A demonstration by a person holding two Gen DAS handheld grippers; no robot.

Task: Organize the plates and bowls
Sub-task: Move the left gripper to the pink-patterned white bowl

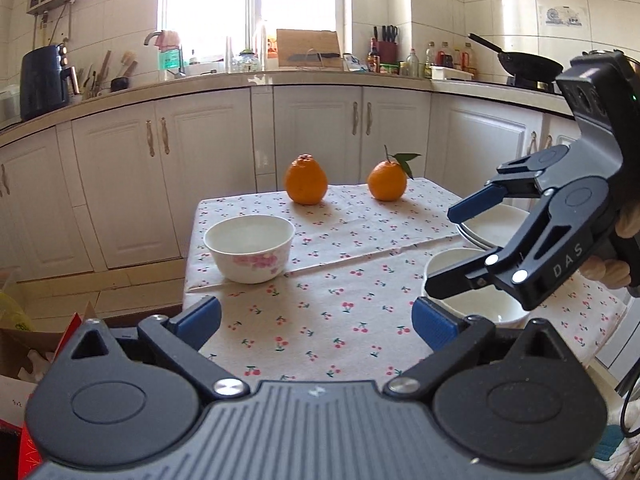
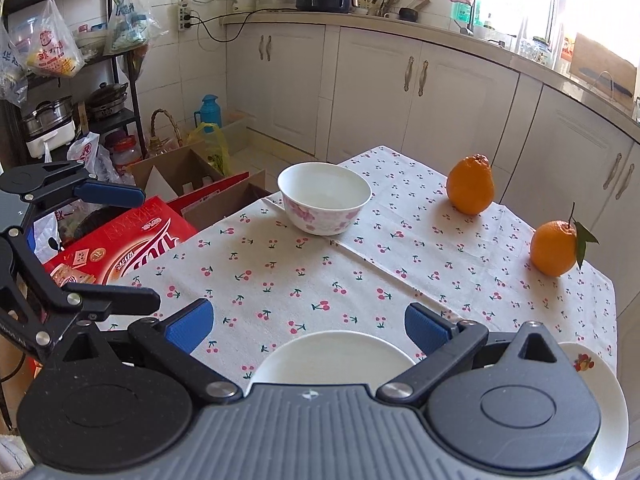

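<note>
A white bowl with pink flowers [image 1: 250, 247] [image 2: 324, 197] stands on the cherry-print tablecloth, far left side. A second white bowl [image 1: 472, 300] [image 2: 332, 356] sits near the front right. White plates [image 1: 492, 224] [image 2: 600, 392] lie stacked at the right edge. My left gripper [image 1: 316, 318] is open and empty above the cloth, also seen in the right wrist view [image 2: 148, 248]. My right gripper [image 2: 308, 326] [image 1: 440, 248] is open, hovering over the second bowl.
Two oranges [image 1: 306, 180] [image 1: 387, 181] stand at the table's far edge. Cardboard boxes and a red box [image 2: 132, 248] crowd the floor left of the table. Kitchen cabinets [image 1: 316, 128] stand behind.
</note>
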